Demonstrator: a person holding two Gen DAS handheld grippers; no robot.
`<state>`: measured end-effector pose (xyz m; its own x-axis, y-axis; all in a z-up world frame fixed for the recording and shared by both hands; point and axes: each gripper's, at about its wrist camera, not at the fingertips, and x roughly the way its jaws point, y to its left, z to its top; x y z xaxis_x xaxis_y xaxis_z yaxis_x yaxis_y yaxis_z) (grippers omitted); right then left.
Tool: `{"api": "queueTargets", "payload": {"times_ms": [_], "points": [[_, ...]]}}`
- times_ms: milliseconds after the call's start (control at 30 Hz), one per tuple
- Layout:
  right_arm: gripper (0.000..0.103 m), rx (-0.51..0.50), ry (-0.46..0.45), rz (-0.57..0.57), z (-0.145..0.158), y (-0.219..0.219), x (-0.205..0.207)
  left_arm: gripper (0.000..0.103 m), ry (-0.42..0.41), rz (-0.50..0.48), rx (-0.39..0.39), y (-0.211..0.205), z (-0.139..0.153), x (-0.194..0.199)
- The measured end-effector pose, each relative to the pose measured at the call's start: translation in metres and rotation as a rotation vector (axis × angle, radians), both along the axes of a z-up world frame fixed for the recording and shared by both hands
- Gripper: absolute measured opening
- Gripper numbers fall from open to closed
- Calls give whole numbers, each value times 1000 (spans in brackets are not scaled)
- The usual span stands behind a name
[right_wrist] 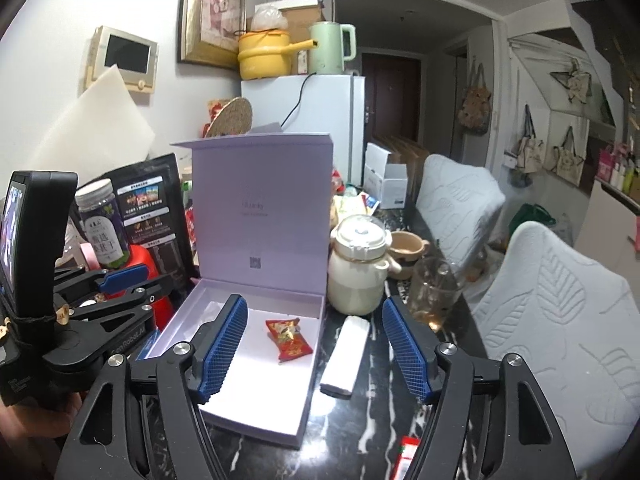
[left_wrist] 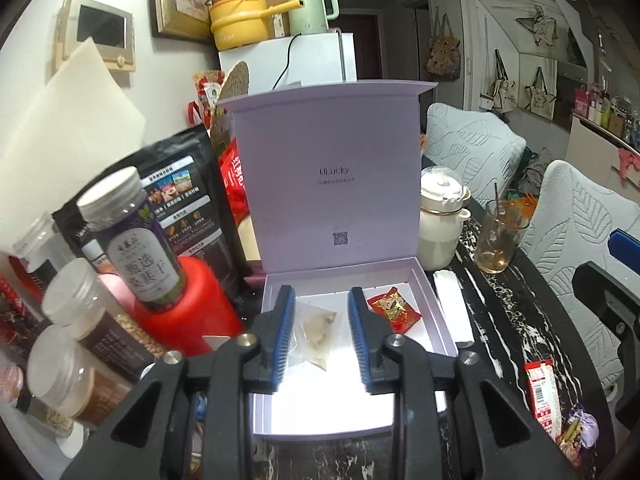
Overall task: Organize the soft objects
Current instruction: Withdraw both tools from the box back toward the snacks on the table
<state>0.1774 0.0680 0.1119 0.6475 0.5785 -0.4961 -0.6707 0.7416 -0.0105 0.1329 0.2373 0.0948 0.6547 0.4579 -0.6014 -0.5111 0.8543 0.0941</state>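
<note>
An open lilac box (left_wrist: 436, 312) with its lid standing up sits on the dark marble table; it also shows in the right wrist view (right_wrist: 308, 360). Inside lie a clear pale sachet (left_wrist: 316, 332) and a red snack packet (left_wrist: 394, 308), the packet also seen from the right wrist (right_wrist: 289, 340). My left gripper (left_wrist: 320, 308) hovers open over the box, its fingers either side of the sachet, not touching it. My right gripper (right_wrist: 314, 340) is open and empty above the box's right edge. A red-and-white packet (left_wrist: 542, 396) and a lilac pouch (left_wrist: 582, 428) lie on the table to the right.
Jars (left_wrist: 132, 236), a red container (left_wrist: 188, 312) and a black bag (left_wrist: 176, 196) crowd the left. A white pot (right_wrist: 358, 268), a glass (right_wrist: 434, 292) and a white flat bar (right_wrist: 346, 354) stand right of the box. Padded chairs (right_wrist: 560, 320) line the table's right side.
</note>
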Motion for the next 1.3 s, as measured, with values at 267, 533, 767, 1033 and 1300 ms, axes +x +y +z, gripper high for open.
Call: {"api": "queueTargets", "payload": {"times_ms": [267,533,767,1033,1300], "points": [[78,15,-35,-27,11,-29,-29,103,-67,-32,37,-25,20,-31],[81,28,-58,-57,17,-60,-61,103,-92,-87,57,-59,29,-63],[85,41,-67,-86,20,-86,-90,103,-99,-142,69,-89,31,-89],[85,43,-69,-131,16,-116,-124,103,-107,-221,34,-115,23,-116],[85,31,-53,-193,2,-146,-150,103,-101,-295,54,-147,9,-137]]}}
